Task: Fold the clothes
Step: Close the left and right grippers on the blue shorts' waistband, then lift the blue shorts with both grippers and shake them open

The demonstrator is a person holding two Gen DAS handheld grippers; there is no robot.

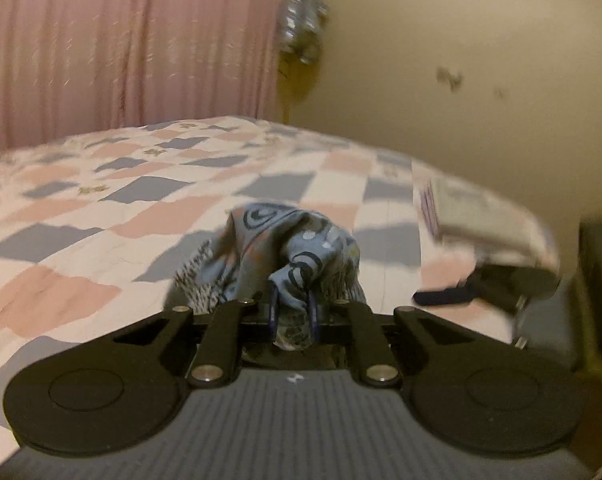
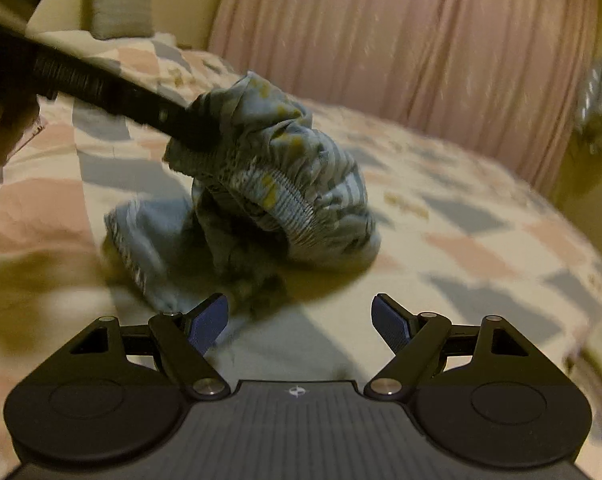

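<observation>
A crumpled blue patterned garment (image 2: pixel 277 188) with an elastic waistband hangs bunched over the patchwork bedspread (image 2: pixel 481 216). My left gripper (image 1: pixel 295 312) is shut on a fold of this garment (image 1: pixel 297 252), and in the right wrist view it reaches in from the upper left as a dark bar (image 2: pixel 113 92) gripping the cloth's top. Part of the garment trails on the bed. My right gripper (image 2: pixel 301 322) stands open just in front of the cloth, with nothing between its blue fingers (image 2: pixel 209 326). In the left wrist view the right gripper (image 1: pixel 481 280) is a blurred shape at the right.
The bed is covered in pink, grey and white patches. A pink curtain (image 1: pixel 121 48) hangs behind it, beside a yellow wall (image 1: pixel 481 80). A grey cushion (image 2: pixel 121 4) leans at the bed's far corner. A silvery object (image 1: pixel 301 20) stands by the curtain edge.
</observation>
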